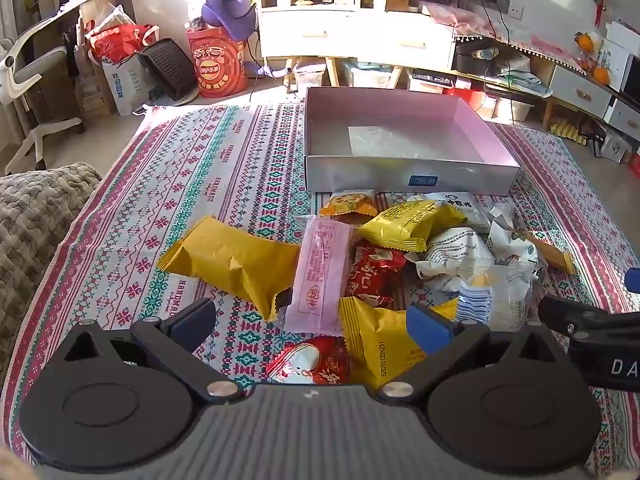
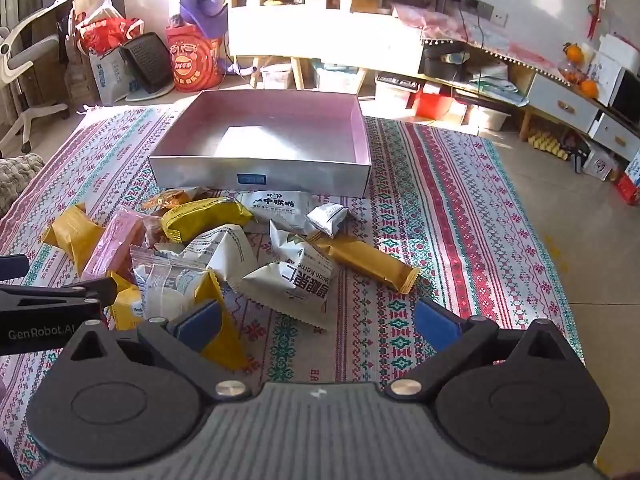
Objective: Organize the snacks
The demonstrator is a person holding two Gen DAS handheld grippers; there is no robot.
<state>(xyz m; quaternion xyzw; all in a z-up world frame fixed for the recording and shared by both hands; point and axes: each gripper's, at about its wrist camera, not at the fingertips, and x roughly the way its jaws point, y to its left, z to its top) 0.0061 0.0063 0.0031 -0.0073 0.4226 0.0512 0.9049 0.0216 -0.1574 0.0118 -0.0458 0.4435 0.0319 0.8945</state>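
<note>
A heap of snack packets lies on the patterned cloth in front of an empty pink-lined box (image 1: 404,172) (image 2: 260,170). In the left wrist view I see a yellow packet (image 1: 236,260), a pink bar (image 1: 320,276), red packets (image 1: 372,268), a yellow packet (image 1: 384,344) and white packets (image 1: 460,256). My left gripper (image 1: 314,324) is open, low over the heap's near edge. In the right wrist view my right gripper (image 2: 318,320) is open just short of a white packet (image 2: 292,280) and a golden bar (image 2: 368,260). Neither holds anything.
The patterned cloth (image 1: 200,184) covers the low surface. A knitted cushion (image 1: 36,216) lies at the left. Behind stand white cabinets (image 1: 352,32), an orange bag (image 1: 218,62), a black basket (image 1: 168,66) and an office chair (image 1: 28,80). Bare floor (image 2: 580,216) lies right of the cloth.
</note>
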